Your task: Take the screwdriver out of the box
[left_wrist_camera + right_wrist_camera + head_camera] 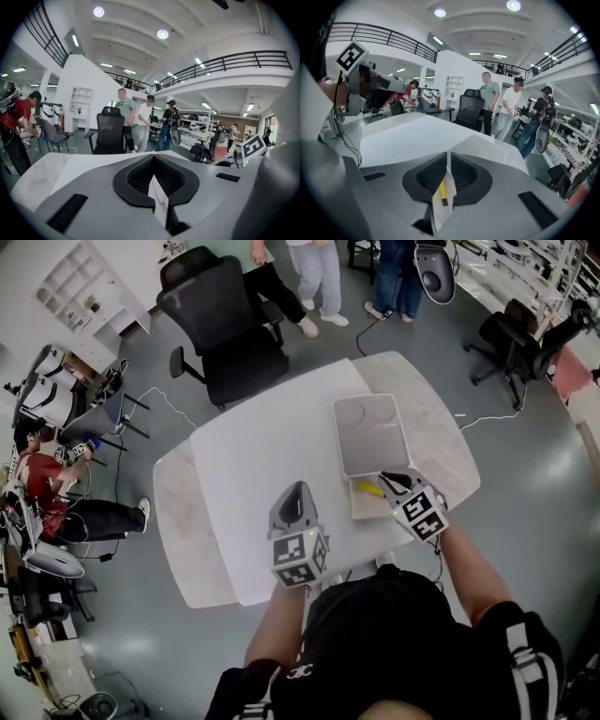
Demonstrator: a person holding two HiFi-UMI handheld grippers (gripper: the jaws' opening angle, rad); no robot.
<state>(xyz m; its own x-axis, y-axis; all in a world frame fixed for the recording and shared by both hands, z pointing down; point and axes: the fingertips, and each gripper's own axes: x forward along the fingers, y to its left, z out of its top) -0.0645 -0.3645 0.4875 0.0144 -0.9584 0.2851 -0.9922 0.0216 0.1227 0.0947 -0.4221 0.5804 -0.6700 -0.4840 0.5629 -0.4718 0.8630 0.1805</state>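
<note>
Right gripper (pixel 392 480) over box (pixel 370 508) | its view: closed, screwdriver (pixel 442 191) seemingly ungripped

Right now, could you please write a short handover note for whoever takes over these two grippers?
Left gripper: jaws together, empty, over the white table, left of the box.
Right gripper: jaws all but together, empty, over the near right end of the box.
Screwdriver: yellow handle, lying in the box's tray under the right gripper, not gripped.
Done: the lid is open.
Left: probably open the right jaws, lower onto the handle, grip and lift it out.
</note>
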